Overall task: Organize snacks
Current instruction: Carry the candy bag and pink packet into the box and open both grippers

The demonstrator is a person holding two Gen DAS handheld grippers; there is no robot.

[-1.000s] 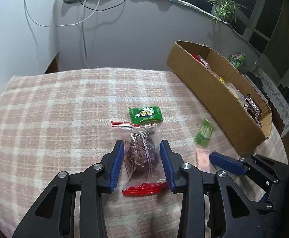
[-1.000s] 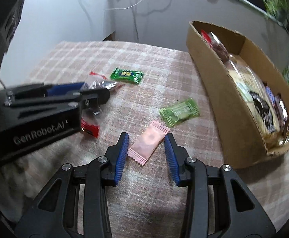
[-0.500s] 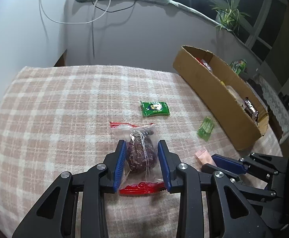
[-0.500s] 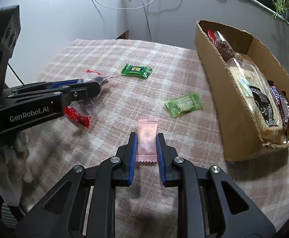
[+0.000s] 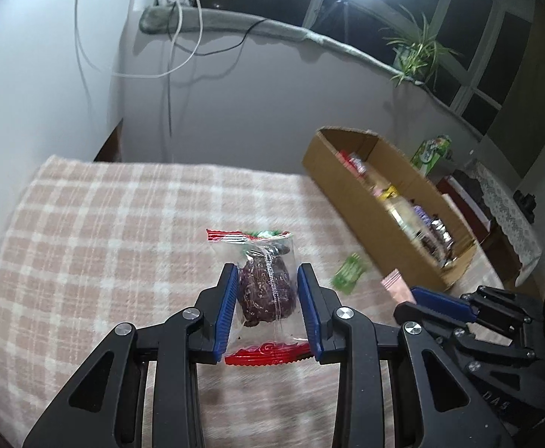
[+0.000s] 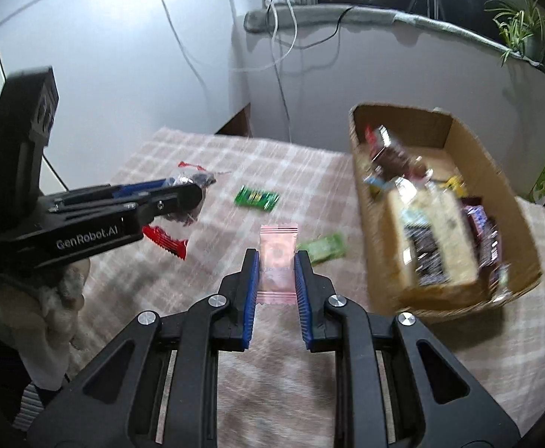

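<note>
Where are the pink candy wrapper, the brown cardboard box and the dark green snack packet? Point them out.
pink candy wrapper (image 6: 276,257), right wrist view, printed middle.
brown cardboard box (image 6: 378,261), right wrist view, near side wall.
dark green snack packet (image 6: 256,198), right wrist view, centre.

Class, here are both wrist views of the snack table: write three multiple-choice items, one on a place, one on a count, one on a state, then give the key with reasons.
1. Where does the light green wrapped snack lie?
A. in the brown cardboard box
B. on the checked tablecloth, beside the box
C. in a claw

2. How many green packets lie loose on the cloth?
A. one
B. two
C. four

3. What is the right claw doing?
A. standing open and empty
B. gripping the pink sachet
C. gripping a green packet

Key: 1 B, it rests on the checked tablecloth next to the brown cardboard box. 2 B, the light one plus the dark green packet. 3 B, its blue pads press the pink sachet.
</note>
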